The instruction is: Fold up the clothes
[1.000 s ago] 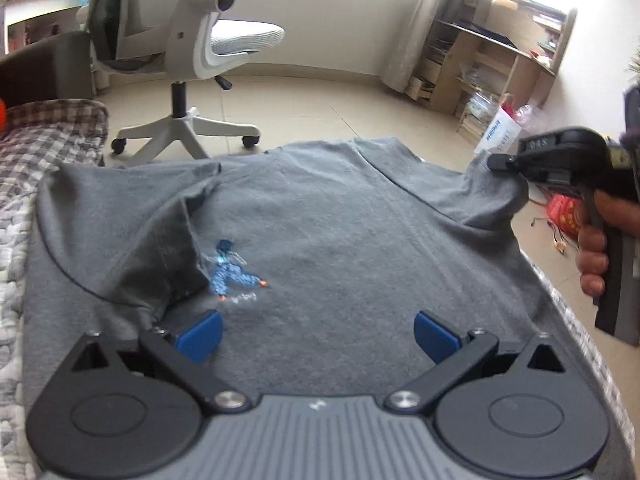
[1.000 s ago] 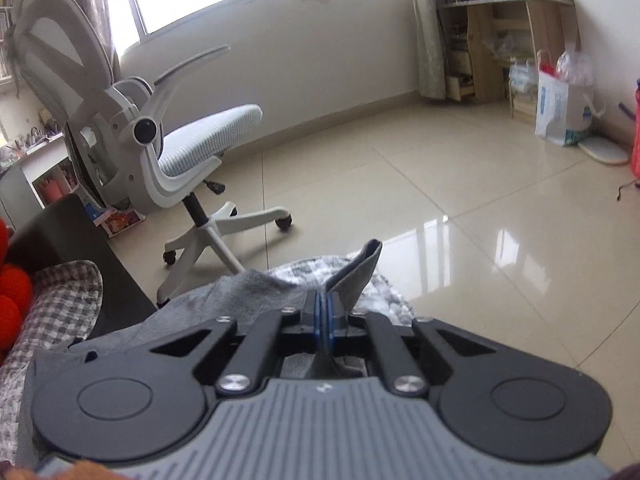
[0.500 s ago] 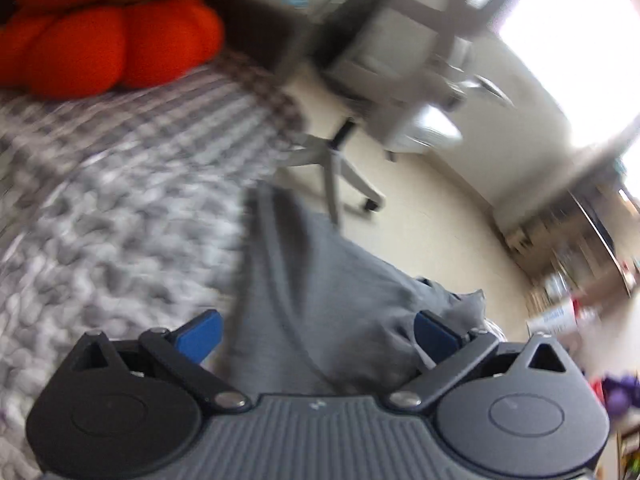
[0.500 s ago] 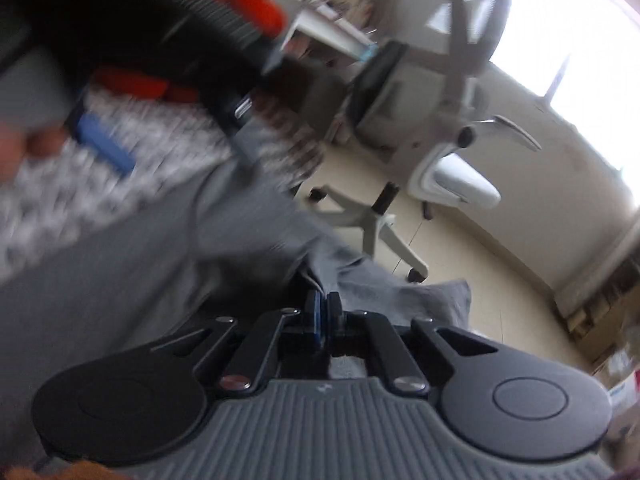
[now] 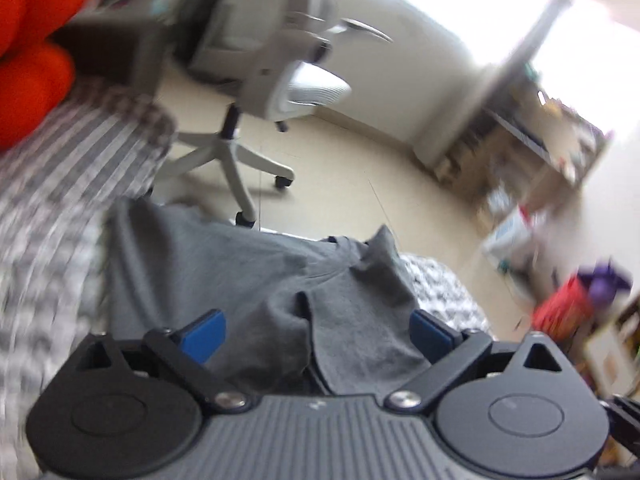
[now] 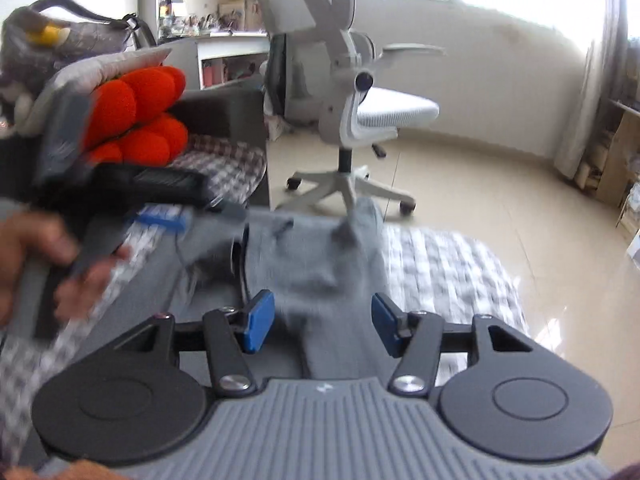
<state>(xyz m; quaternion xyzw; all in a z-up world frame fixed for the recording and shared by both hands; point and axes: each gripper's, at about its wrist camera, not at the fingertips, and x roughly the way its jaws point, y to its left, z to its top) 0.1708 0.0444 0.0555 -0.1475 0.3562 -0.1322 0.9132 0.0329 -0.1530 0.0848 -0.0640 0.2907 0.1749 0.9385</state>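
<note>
A grey T-shirt (image 5: 248, 280) lies on a checked bedspread (image 5: 52, 208), with one side folded over onto itself and a sleeve corner sticking up at the far edge. My left gripper (image 5: 318, 330) hovers open just over the folded cloth, blue pads wide apart. In the right wrist view the same grey T-shirt (image 6: 320, 264) runs between the open fingers of my right gripper (image 6: 322, 322), which holds nothing. The left gripper (image 6: 160, 208) shows there too, blurred, at the left with a hand (image 6: 32, 256) around its handle.
A white office chair (image 6: 360, 120) stands on the tiled floor beyond the bed. Red round cushions (image 6: 136, 120) lie at the bed's left end. Shelves and bags (image 5: 552, 184) line the far right wall. The bed's edge (image 6: 460, 256) runs close behind the shirt.
My right gripper, shut on the shirt's sleeve a second ago, swung left across the shirt and has opened, dropping the cloth folded over. The left gripper turned left and stayed open.
</note>
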